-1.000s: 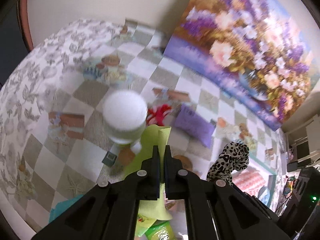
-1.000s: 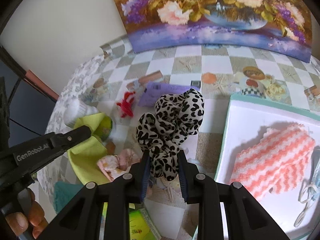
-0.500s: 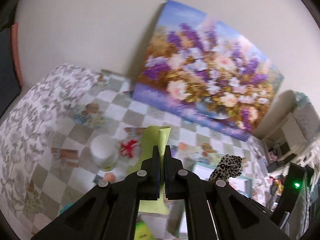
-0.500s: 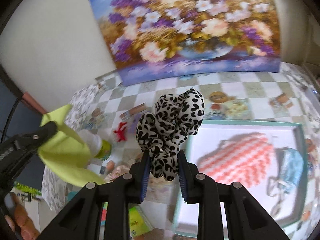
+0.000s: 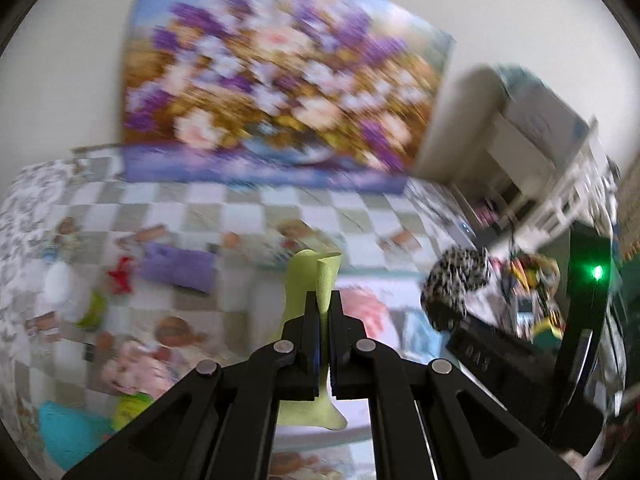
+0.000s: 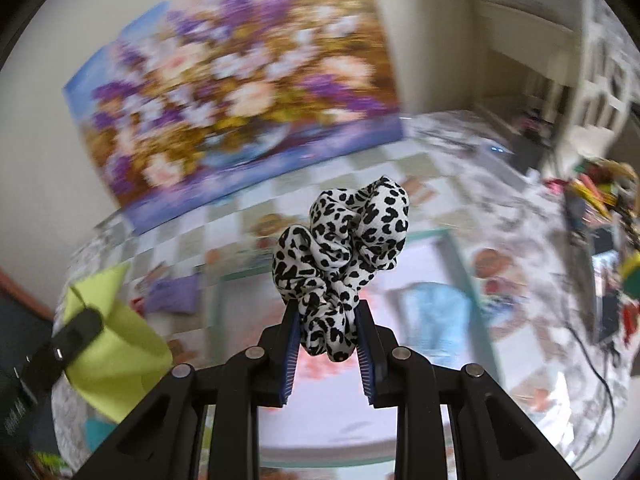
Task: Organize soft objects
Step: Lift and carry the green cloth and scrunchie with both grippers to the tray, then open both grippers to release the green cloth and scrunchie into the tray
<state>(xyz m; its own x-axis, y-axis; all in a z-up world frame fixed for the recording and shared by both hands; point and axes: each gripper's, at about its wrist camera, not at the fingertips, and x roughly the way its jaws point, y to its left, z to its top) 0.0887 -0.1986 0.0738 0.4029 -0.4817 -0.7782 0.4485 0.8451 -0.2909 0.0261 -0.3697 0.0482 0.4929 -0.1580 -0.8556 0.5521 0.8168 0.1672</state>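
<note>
My left gripper (image 5: 324,300) is shut on a lime-green cloth (image 5: 310,280), which hangs above the table; the same lime-green cloth (image 6: 116,364) shows at the left of the right wrist view. My right gripper (image 6: 328,320) is shut on a black-and-white leopard-print scrunchie (image 6: 344,240), held over a white tray with a teal rim (image 6: 460,276). That scrunchie (image 5: 456,280) also appears at the right of the left wrist view. In the tray lie a pink-and-white knit cloth (image 5: 366,304) and a light blue item (image 6: 436,316). Both views are blurred by motion.
On the checkered tablecloth (image 5: 248,208) lie a purple cloth (image 5: 180,266), a red bow (image 5: 120,276), a white cup (image 5: 60,290), a pink floral item (image 5: 136,368) and a teal cloth (image 5: 68,436). A flower painting (image 5: 280,96) leans on the wall. Clutter and cables (image 6: 592,216) lie at the right.
Both grippers have risen and swung to the right, carrying the green cloth and the scrunchie from over the loose items toward the tray. Both grips are unchanged.
</note>
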